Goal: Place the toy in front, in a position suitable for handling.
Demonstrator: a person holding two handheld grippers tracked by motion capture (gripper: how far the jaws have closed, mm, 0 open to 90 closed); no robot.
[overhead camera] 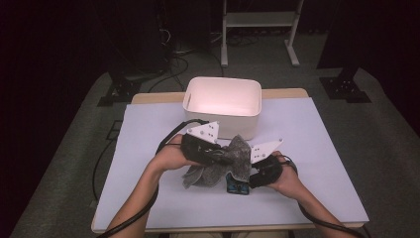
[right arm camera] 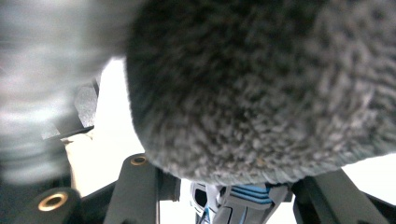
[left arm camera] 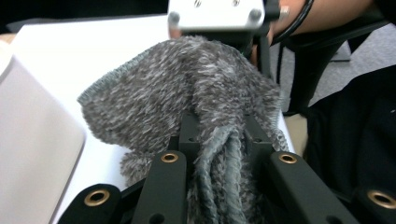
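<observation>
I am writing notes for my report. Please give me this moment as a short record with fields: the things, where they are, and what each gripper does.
work surface: white table
bin: white bin, at the far side of the table
cloth: grey knitted cloth, lifted between the two grippers, in front of the bin
left gripper: jaws shut on the cloth
right gripper: cloth lies over its jaws; grip not clear
small item: blue and black object, under the cloth near the right gripper

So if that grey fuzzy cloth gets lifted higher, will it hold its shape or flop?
Probably flop: the grey cloth already sags in folds between the left gripper and the right gripper. It looks light and soft. Its fuzzy knit should resist slipping.
</observation>
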